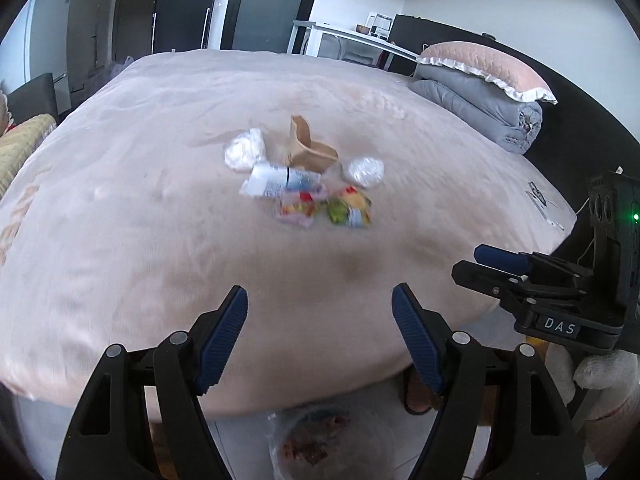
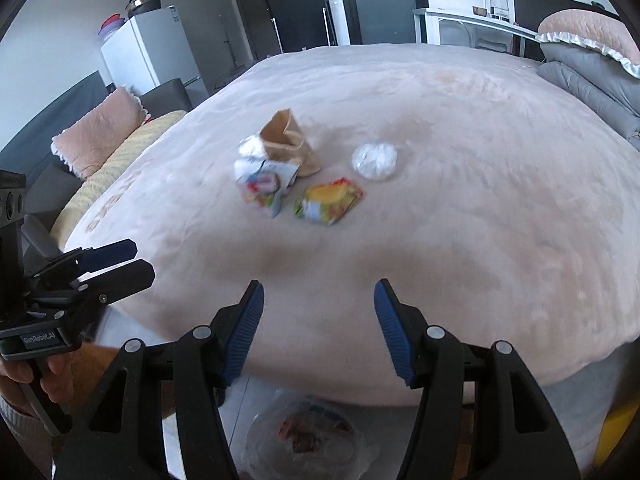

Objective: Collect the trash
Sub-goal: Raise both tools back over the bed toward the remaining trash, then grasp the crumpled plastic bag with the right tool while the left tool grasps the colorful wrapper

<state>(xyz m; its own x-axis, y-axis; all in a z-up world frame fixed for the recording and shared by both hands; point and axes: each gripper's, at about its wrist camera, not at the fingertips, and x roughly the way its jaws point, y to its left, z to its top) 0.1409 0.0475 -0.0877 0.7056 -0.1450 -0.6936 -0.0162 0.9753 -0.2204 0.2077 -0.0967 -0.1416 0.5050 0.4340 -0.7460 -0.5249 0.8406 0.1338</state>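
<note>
**Trash heaped mid-bed, both my tools empty**

Nearest me, on the floor at the foot of the bed, sits a clear bag-lined bin [image 2: 308,436] with scraps in it. My left hand-held gripper [image 1: 320,300] hangs over the bed's near edge with its jaws spread and nothing between them; my right hand-held gripper [image 2: 319,294] is likewise parted and empty.

The bed [image 1: 140,200] wears a pink fleece cover and fills most of the room. At its middle lies the trash: one brown paper bag [image 1: 306,148], two white crumpled wads [image 1: 245,150] [image 1: 365,171], one white tube-like wrapper [image 1: 276,182], and two bright snack packets [image 2: 329,202] [image 2: 262,191], all bunched close. Nothing blocks the way to them.

Farther right, a folded grey quilt [image 1: 476,114] carries one pink pillow [image 1: 484,66]. Left stands a white fridge [image 2: 150,50]; dark doors [image 1: 176,4] line the back wall.
</note>
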